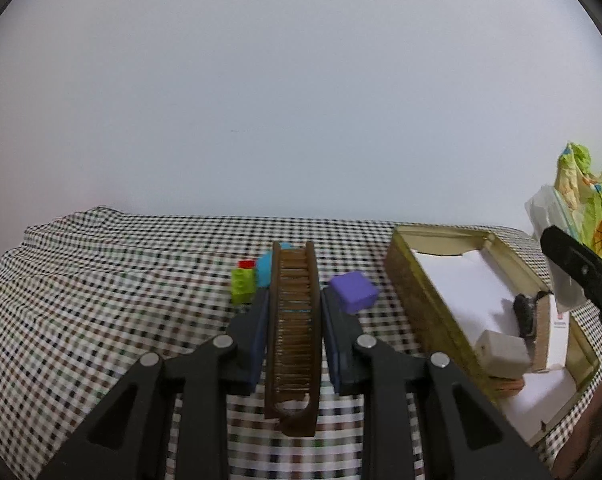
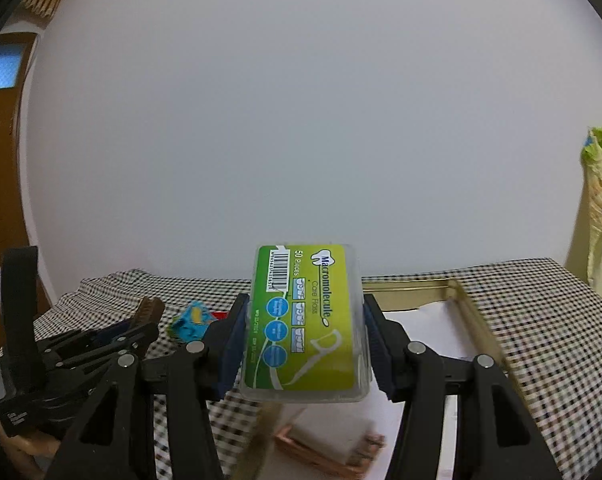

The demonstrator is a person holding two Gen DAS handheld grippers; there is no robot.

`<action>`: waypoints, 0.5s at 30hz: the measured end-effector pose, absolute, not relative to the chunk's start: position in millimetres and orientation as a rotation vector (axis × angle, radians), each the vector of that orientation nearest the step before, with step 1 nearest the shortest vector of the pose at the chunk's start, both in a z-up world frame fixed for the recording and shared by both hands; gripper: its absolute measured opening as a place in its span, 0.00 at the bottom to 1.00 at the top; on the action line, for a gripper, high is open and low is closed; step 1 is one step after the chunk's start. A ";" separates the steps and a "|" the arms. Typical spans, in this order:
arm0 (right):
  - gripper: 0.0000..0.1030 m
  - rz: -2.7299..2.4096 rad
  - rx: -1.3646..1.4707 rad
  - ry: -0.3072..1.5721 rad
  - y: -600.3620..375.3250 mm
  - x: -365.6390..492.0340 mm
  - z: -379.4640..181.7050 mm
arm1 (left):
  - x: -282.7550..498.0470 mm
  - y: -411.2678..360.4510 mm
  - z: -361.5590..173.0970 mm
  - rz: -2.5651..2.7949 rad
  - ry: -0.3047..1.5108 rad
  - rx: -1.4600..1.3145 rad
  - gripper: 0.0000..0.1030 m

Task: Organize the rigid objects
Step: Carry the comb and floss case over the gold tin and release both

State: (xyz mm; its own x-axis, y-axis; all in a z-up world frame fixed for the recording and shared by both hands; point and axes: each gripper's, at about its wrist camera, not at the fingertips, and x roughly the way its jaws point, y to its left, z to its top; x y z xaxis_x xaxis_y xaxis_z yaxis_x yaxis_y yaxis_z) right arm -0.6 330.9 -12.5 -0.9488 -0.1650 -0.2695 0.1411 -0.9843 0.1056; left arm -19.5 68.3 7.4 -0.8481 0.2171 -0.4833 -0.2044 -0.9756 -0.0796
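While both tongs are loaded, the sort is only part done. Left tongs (image 1: pixel 295 320) are clamped narrow on a brown comb (image 1: pixel 294 332), which runs lengthwise between the pads with its far end toward 12 o'clock and hangs above the checked worktop (image 1: pixel 101 300). Right tongs (image 2: pixel 305 340) are closed at a middling width on a green floss box (image 2: pixel 307 320), label up, held clear of the cloth.

Done so far, judging by what lies inside: the gold tray (image 1: pixel 429 320), at 3 o'clock in the left view, already holds a pale block (image 1: pixel 501 350), a dark-bristled brush (image 1: pixel 527 312) with a wooden back, and some white sheets or cards. A reddish flat piece shows under the block; I cannot tell what it is.

Left to do:
- comb: goes into the tray, I reckon; not yet over it.
- floss box: hangs above the tray's near left corner in the right view, not yet set down.
- purple cube (image 1: pixel 353 286): loose on the cloth, just beside the comb at 1 o'clock.
- green brick (image 1: pixel 243 286) with a red bit (image 1: pixel 246 264) behind it, and a blue toy (image 1: pixel 266 270): loose at 11 o'clock, close together.

Roughly halfway, by my count. A bright printed bag (image 1: pixel 585 200) sits beyond the tray at 2 o'clock; no part of the sort, as far as I judge.
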 end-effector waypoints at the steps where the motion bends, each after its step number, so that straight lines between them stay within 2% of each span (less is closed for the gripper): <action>1: 0.55 -2.971 0.415 -0.130 338.0 0.2 -12.1 | -18.1 72.5 8.3 2.816 -0.035 -0.738 0.23; 6: 0.55 -3.041 0.417 -0.154 369.1 0.8 -12.6 | -13.6 92.1 13.3 2.773 -0.026 -0.708 0.23; 15: 0.55 -3.108 0.496 -0.308 431.6 -16.2 -22.8 | -8.4 132.9 21.4 2.691 -0.011 -0.686 0.23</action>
